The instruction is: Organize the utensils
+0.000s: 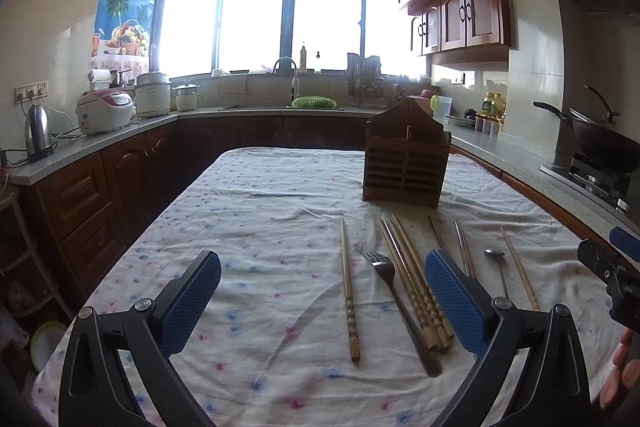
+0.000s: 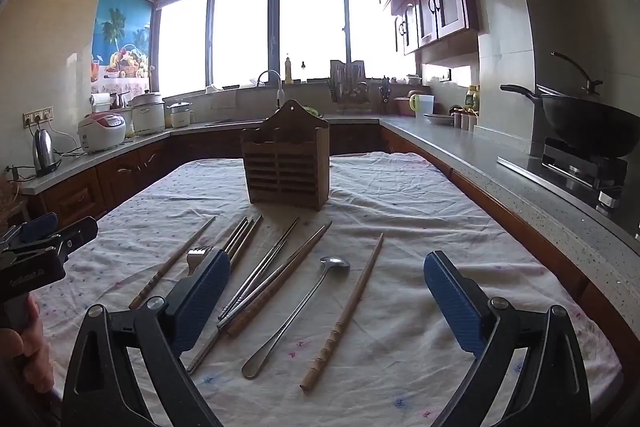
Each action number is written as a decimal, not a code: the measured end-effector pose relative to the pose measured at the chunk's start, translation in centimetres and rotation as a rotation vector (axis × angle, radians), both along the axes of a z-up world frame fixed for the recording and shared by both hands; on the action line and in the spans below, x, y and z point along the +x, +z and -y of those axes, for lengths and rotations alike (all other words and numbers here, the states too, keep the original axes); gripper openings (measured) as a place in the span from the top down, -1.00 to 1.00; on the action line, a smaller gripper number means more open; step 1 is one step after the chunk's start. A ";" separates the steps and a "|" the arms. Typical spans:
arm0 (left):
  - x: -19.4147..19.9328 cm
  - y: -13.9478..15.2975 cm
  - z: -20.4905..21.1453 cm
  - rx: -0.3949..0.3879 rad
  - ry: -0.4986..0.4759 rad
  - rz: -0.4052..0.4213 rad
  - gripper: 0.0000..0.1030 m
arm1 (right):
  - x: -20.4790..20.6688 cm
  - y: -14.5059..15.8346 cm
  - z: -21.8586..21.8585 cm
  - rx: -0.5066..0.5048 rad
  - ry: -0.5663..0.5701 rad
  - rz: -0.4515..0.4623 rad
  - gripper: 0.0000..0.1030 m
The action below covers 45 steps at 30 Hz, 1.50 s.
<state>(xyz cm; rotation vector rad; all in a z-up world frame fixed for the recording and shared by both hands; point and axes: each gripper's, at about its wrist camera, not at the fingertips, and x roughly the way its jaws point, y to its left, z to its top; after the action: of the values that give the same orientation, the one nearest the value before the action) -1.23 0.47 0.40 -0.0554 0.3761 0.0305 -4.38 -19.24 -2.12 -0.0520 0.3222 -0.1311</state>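
A brown wooden slatted utensil holder point(image 1: 404, 163) point(image 2: 287, 165) stands upright on the cloth-covered table point(image 1: 260, 211) point(image 2: 404, 211). In front of it lie loose utensils: a single wooden chopstick point(image 1: 348, 291), a metal fork point(image 1: 394, 299) point(image 2: 198, 254), bundled wooden chopsticks point(image 1: 416, 287), metal chopsticks point(image 2: 260, 267) and a long metal spoon point(image 2: 298, 311) point(image 1: 496, 259). Another wooden chopstick point(image 2: 344, 311) lies to the right. My left gripper point(image 1: 322, 263) hovers open above the near utensils, holding nothing. My right gripper point(image 2: 326, 265) is open too, over the spoon and chopsticks.
Kitchen counters point(image 2: 480, 155) wrap around the table, with a wok point(image 2: 588, 127) on the stove at right, and rice cookers point(image 1: 106, 111) and a kettle point(image 1: 38, 133) at left. A sink point(image 1: 286, 83) sits under the window. A hand point(image 2: 28, 343) holds the other gripper at the left edge.
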 end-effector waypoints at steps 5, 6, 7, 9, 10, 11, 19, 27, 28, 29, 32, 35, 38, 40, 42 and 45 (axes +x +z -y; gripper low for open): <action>-0.2 0.1 0.1 0.011 -0.003 0.006 -0.99 | 0.0 0.0 -0.1 -0.004 0.007 0.010 -0.92; -0.2 0.1 0.1 0.010 -0.002 0.006 -0.99 | -0.1 -0.1 -0.1 -0.002 0.009 0.010 -0.92; -0.2 0.1 0.0 0.010 -0.001 0.007 -0.99 | 0.0 -0.1 -0.1 -0.001 0.010 0.008 -0.92; -0.2 0.1 0.0 0.008 -0.001 0.006 -0.99 | 0.0 -0.1 -0.1 0.000 0.011 0.007 -0.92; -0.2 0.1 0.0 0.009 0.000 0.006 -0.99 | 0.0 -0.1 -0.2 0.000 0.012 0.008 -0.92; -0.2 0.2 0.0 0.008 0.002 0.007 -0.99 | 0.0 -0.1 -0.2 -0.001 0.013 0.008 -0.92; -0.5 0.3 0.0 0.015 0.001 0.014 -0.99 | 0.0 -0.2 -0.4 0.000 0.018 0.009 -0.92; -0.6 0.3 0.0 0.013 0.000 0.014 -0.99 | 0.0 -0.1 -0.5 0.005 0.024 0.012 -0.92; -0.6 0.3 0.0 0.013 -0.001 0.014 -0.99 | 0.0 -0.1 -0.5 0.005 0.025 0.013 -0.92; -0.6 0.3 0.0 0.013 0.000 0.014 -0.99 | 0.0 0.0 -0.5 0.006 0.026 0.014 -0.92; -0.6 0.3 0.0 0.012 -0.003 0.013 -0.99 | -0.1 0.0 -0.5 0.008 0.028 0.017 -0.92; -0.7 0.4 -0.1 0.013 -0.004 0.013 -0.99 | -0.1 0.0 -0.5 0.010 0.029 0.016 -0.92; -0.7 0.4 -0.1 0.012 -0.004 0.014 -0.99 | -0.1 0.0 -0.5 0.010 0.031 0.018 -0.92; -0.6 0.4 -0.1 0.011 -0.001 0.013 -0.99 | -0.1 0.1 -0.5 0.011 0.033 0.018 -0.92; -0.6 0.5 -0.1 0.010 -0.002 0.013 -0.99 | -0.1 0.1 -0.5 0.011 0.033 0.019 -0.92; -0.6 0.5 -0.1 0.010 -0.002 0.013 -0.99 | -0.1 0.1 -0.5 0.010 0.034 0.020 -0.92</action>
<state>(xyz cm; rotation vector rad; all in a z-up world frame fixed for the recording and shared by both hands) -1.82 0.60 0.89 -0.0454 0.3629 0.0298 -4.44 -18.70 -2.02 -0.0458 0.3019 -0.0960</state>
